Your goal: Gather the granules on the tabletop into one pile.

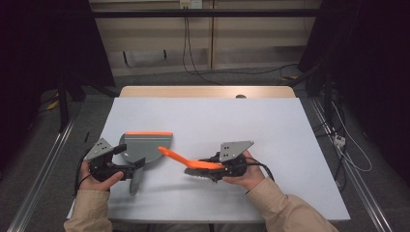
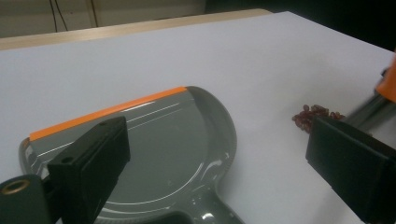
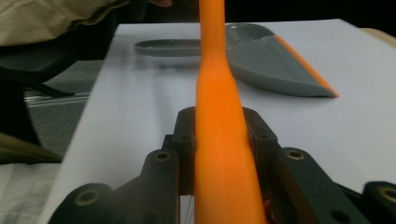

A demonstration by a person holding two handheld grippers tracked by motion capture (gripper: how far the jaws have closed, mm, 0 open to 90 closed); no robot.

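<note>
A grey dustpan with an orange front lip lies flat on the white table, its handle pointing toward the near edge. My left gripper is beside that handle with its jaws wide apart. In the left gripper view the dustpan lies between and beyond the two jaws of the left gripper, which do not touch it. My right gripper is shut on the orange handle of a brush, held over the table and aimed at the dustpan. The brush handle runs up between the right gripper's jaws. A small pile of red-brown bits lies to the right of the pan.
The white table top has open room across its far half and right side. A wooden strip borders the far edge. Cables and metal rails run along the floor at both sides.
</note>
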